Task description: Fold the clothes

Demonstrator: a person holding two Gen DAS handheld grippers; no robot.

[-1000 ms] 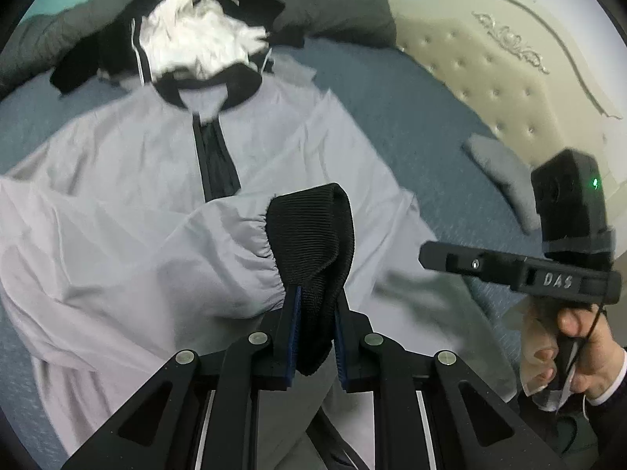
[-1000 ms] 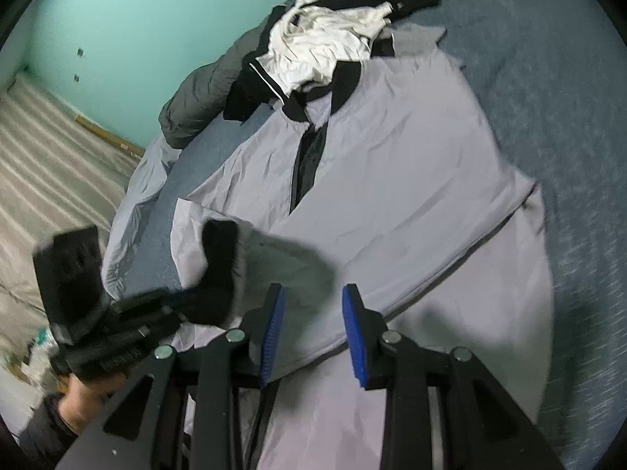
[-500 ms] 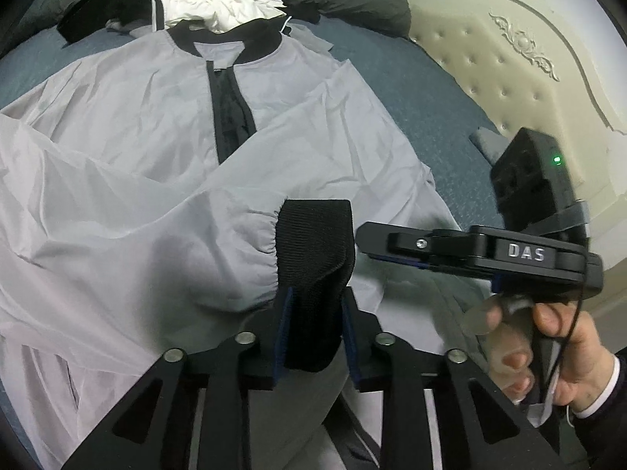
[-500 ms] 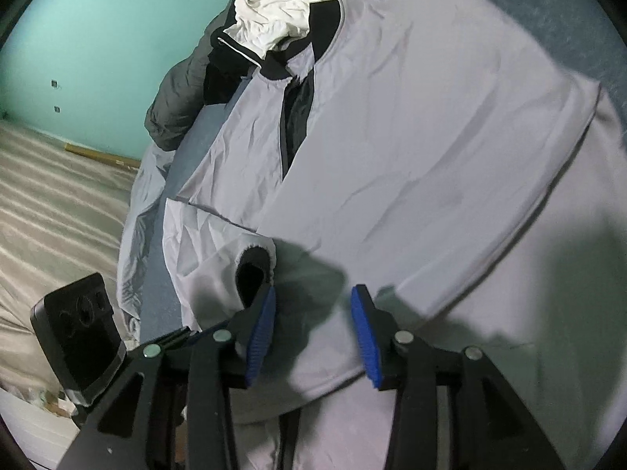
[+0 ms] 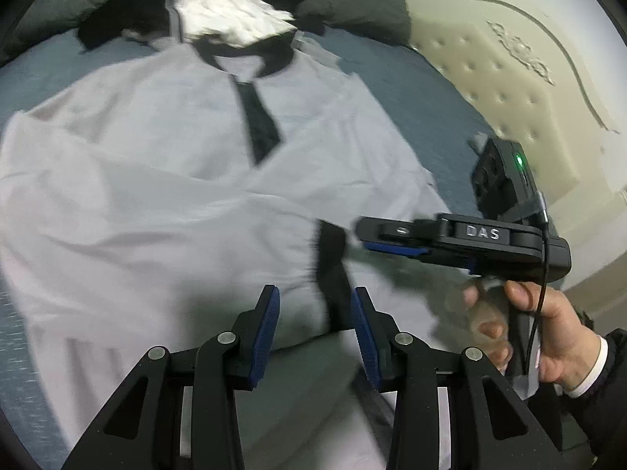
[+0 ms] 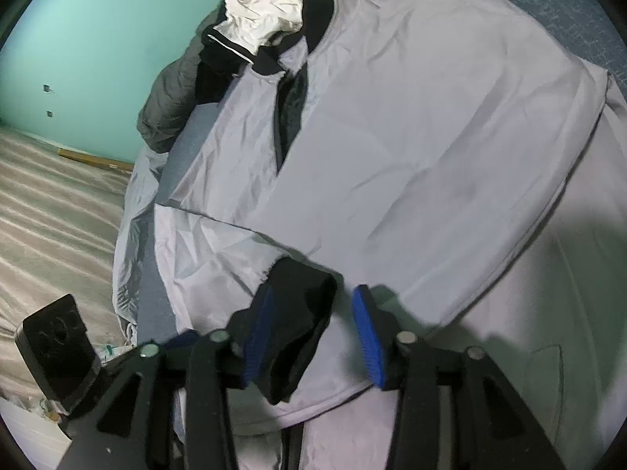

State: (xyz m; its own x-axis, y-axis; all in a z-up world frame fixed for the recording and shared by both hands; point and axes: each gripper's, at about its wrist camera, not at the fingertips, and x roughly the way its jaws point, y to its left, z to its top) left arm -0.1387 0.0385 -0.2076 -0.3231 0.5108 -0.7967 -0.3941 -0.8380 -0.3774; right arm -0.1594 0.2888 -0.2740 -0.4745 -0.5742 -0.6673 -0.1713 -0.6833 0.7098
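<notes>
A bed point(image 5: 423, 90) covered in blue-grey fabric is seen, with a cream tufted headboard point(image 5: 509, 78), carved with a scroll, at two o'clock in the left wrist view. A dark grey quilt point(image 6: 168, 102) is bunched at the bed's far edge, at ten o'clock in the right wrist view. A turquoise wall point(image 6: 98, 39) is met by pale striped flooring point(image 6: 51, 203) at nine o'clock.

A pale grey jacket point(image 6: 411, 149) with black cuff point(image 6: 301, 297) lies on blue bedding point(image 5: 411, 90) by a teal wall point(image 6: 98, 39).
</notes>
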